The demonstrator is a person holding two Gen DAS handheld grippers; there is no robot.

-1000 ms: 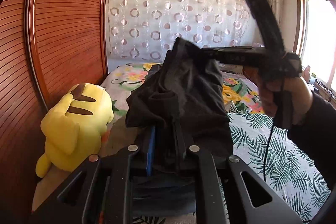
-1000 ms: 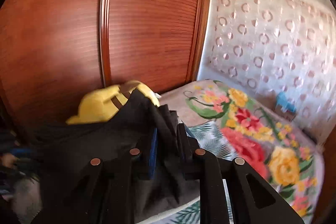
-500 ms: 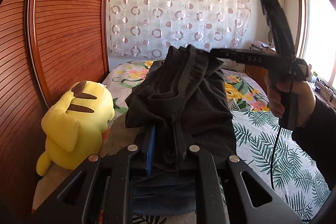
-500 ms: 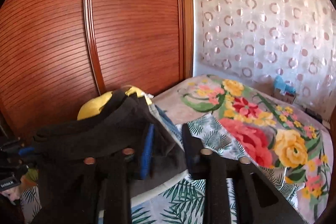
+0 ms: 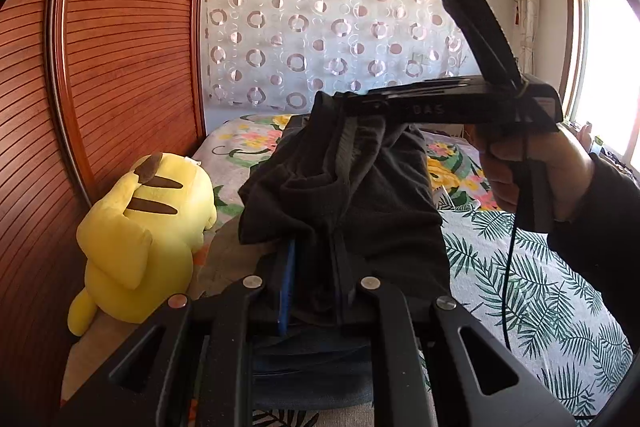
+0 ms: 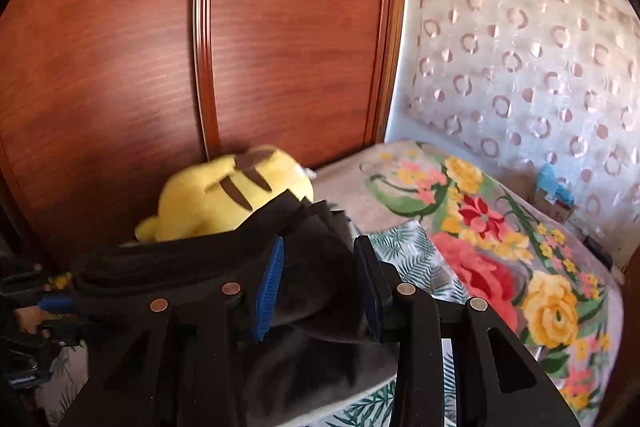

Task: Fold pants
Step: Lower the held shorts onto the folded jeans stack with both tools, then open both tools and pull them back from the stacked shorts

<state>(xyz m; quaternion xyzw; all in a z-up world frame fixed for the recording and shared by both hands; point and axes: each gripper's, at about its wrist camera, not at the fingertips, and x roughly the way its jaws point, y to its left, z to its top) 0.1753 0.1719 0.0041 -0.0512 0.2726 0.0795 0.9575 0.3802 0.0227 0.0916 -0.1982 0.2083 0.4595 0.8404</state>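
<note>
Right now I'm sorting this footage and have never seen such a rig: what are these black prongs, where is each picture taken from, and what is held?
A person holds a two-finger gripper in each hand, and each carries a camera looking along its fingers. The prongs at the bottom of each picture are those fingers. One view is from the left gripper, which is shut on black pants. It also shows the person's hand working the other tool. The other view is from the right gripper: its jaws have just been closing, with the pants filling the gap. Below lies a bed with a yellow plush.
</note>
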